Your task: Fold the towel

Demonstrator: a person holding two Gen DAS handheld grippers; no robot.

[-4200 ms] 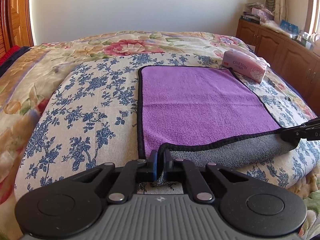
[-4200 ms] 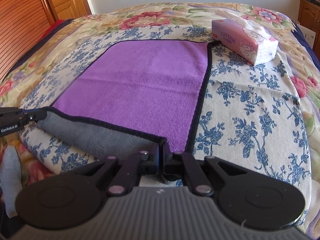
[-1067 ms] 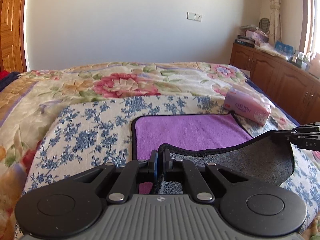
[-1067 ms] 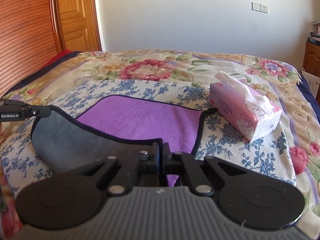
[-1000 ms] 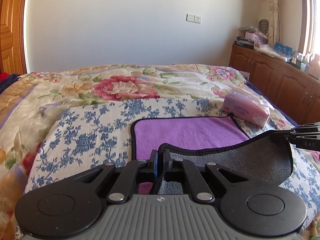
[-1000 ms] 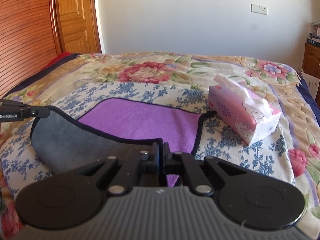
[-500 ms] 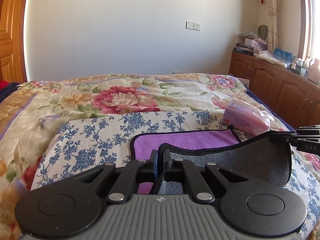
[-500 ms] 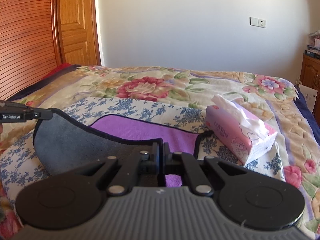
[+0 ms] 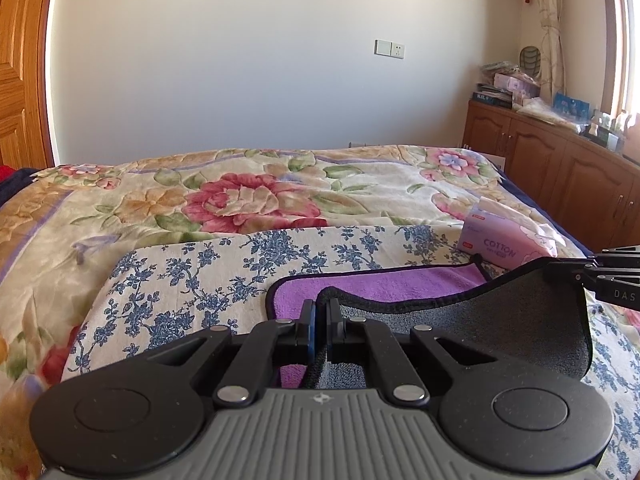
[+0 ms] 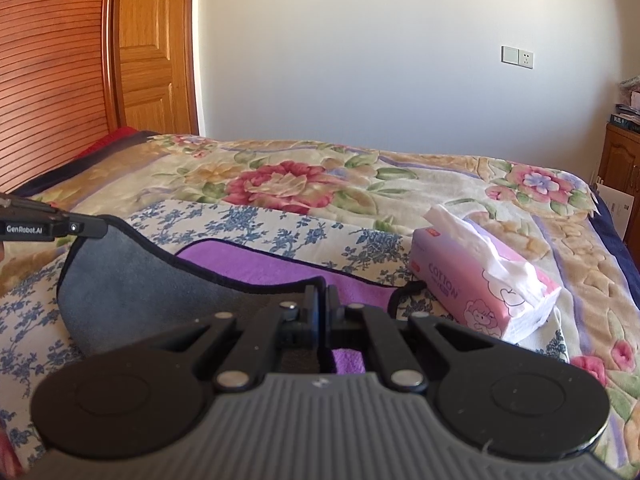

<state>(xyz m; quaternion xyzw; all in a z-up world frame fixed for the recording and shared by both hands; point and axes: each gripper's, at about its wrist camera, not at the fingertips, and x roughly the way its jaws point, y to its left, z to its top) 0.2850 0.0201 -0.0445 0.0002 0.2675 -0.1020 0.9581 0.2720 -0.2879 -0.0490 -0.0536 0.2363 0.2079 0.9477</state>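
A towel, purple on top (image 9: 384, 282) and grey underneath (image 9: 500, 320), lies on a blue-flowered cloth (image 9: 192, 280) on the bed. My left gripper (image 9: 320, 312) is shut on its near left corner. My right gripper (image 10: 322, 300) is shut on its near right corner; it also shows in the left wrist view (image 9: 592, 270). Both hold the near edge lifted, the grey underside (image 10: 132, 280) facing me and sagging between them. Only a strip of purple (image 10: 272, 266) shows beyond it. The left gripper also shows in the right wrist view (image 10: 98, 227).
A pink tissue box (image 10: 480, 280) stands on the bed just right of the towel's far right corner; it also shows in the left wrist view (image 9: 508, 242). A wooden cabinet (image 9: 560, 176) with clutter runs along the right. A wooden door (image 10: 152, 48) stands at far left.
Both grippers have carried the towel's near edge up and forward towards its far edge. More grey underside shows and less purple top.
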